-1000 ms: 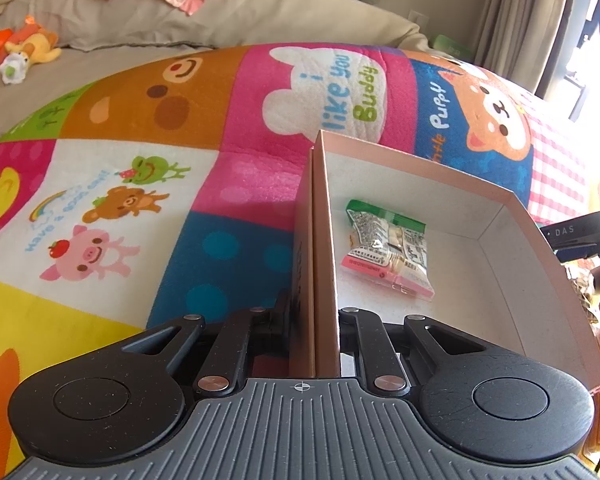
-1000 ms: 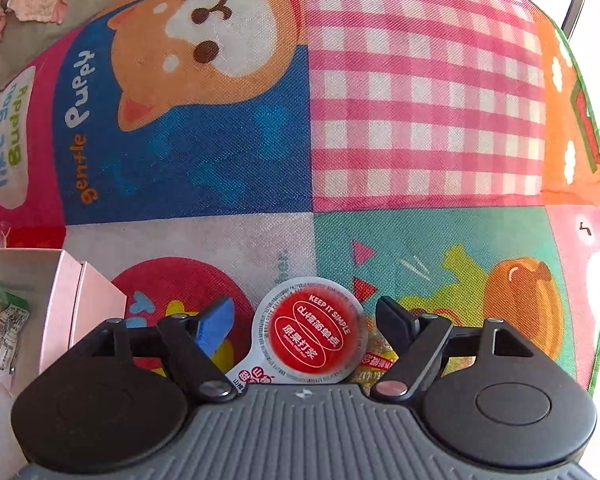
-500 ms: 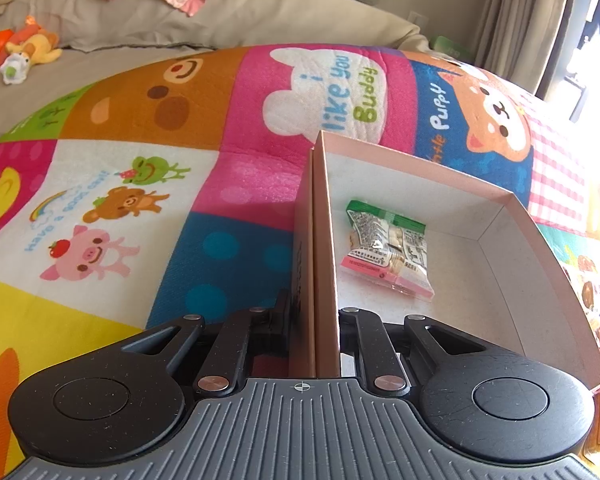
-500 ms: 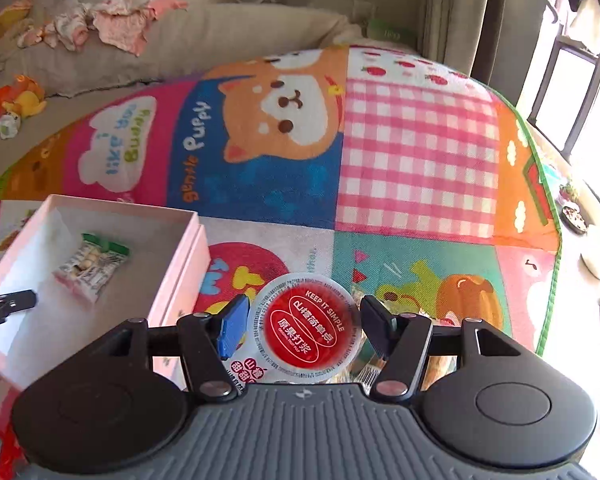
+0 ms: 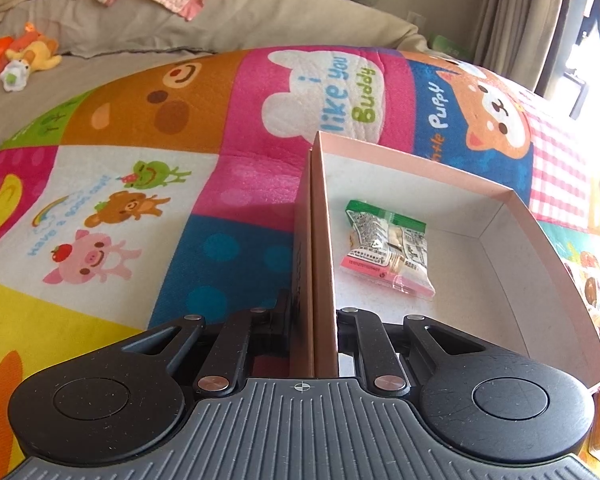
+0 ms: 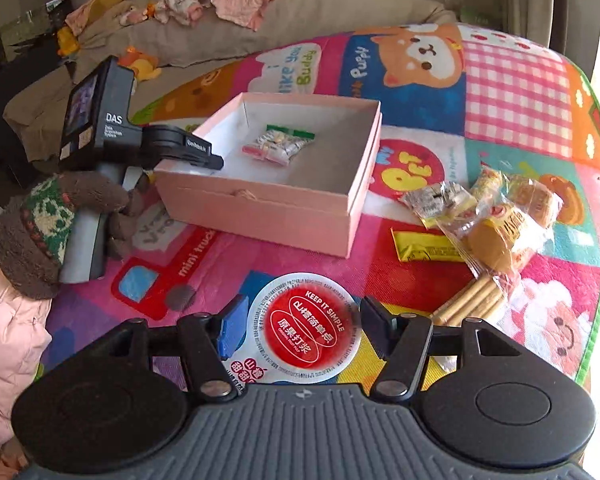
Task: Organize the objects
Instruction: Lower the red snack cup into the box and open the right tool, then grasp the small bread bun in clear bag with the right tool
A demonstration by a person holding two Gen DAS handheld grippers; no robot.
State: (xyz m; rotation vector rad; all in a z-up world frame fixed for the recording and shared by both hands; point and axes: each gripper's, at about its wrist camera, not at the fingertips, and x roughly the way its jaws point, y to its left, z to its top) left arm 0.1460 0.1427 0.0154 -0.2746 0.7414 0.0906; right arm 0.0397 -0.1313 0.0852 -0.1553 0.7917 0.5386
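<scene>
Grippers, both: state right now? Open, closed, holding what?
Left gripper: closed on the side wall of the pink box.
Right gripper: closed on the round red-lidded cup, held above the play mat.

A pink box (image 6: 260, 200) with a white inside is standing open on the colourful play mat, and one small snack packet (image 5: 388, 250) with a green top and a pink bottom edge is lying flat on its floor, near the left wall. A round cup with a red and white foil lid (image 6: 306, 328) is sitting between the fingers of the right gripper (image 6: 304, 326), above the mat and apart from the box. To the right of the box, a loose pile of yellow wrapped snacks (image 6: 488, 220) is lying on the mat, some packets overlapping each other.
</scene>
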